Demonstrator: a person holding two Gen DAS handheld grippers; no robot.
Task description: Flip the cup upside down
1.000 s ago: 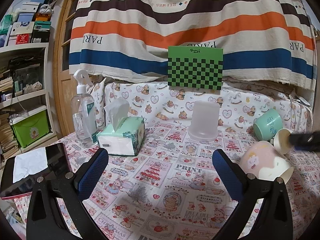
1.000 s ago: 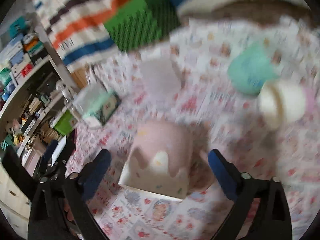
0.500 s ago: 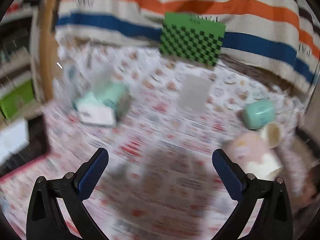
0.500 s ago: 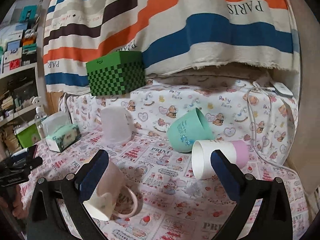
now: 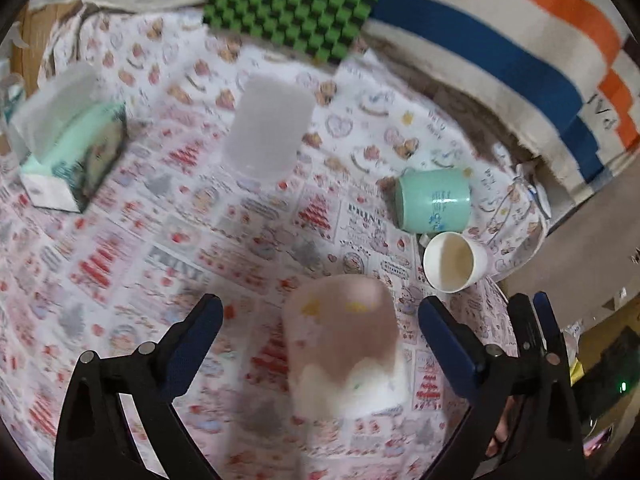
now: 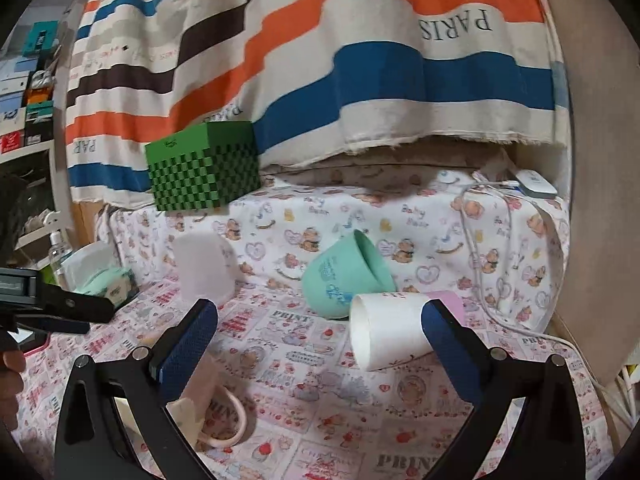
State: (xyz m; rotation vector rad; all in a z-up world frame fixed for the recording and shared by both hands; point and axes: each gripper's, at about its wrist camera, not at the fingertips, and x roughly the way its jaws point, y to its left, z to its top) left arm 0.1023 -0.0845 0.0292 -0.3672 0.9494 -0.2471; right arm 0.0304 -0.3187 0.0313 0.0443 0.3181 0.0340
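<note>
A pink and cream mug (image 5: 344, 344) stands upside down on the patterned cloth, between the open fingers of my left gripper (image 5: 320, 340), which hovers over it without touching. In the right wrist view the same mug (image 6: 204, 392) shows its handle behind the left finger. My right gripper (image 6: 320, 348) is open and empty, facing a white and pink cup (image 6: 388, 332) lying on its side and a mint green cup (image 6: 344, 276) also on its side. Both also show in the left wrist view: the white cup (image 5: 456, 262) and the green cup (image 5: 434, 200).
A frosted cup (image 5: 268, 124) stands upside down further back. A tissue box (image 5: 68, 152) is at the left, a green checkered box (image 6: 202, 164) on the raised back ledge. A white cable (image 6: 492, 264) and charger lie at the right. The table edge drops off at the right.
My left gripper swung right and tilted down, and now sits over the pink mug. My right gripper pulled back from the mug and now faces the white and green cups.
</note>
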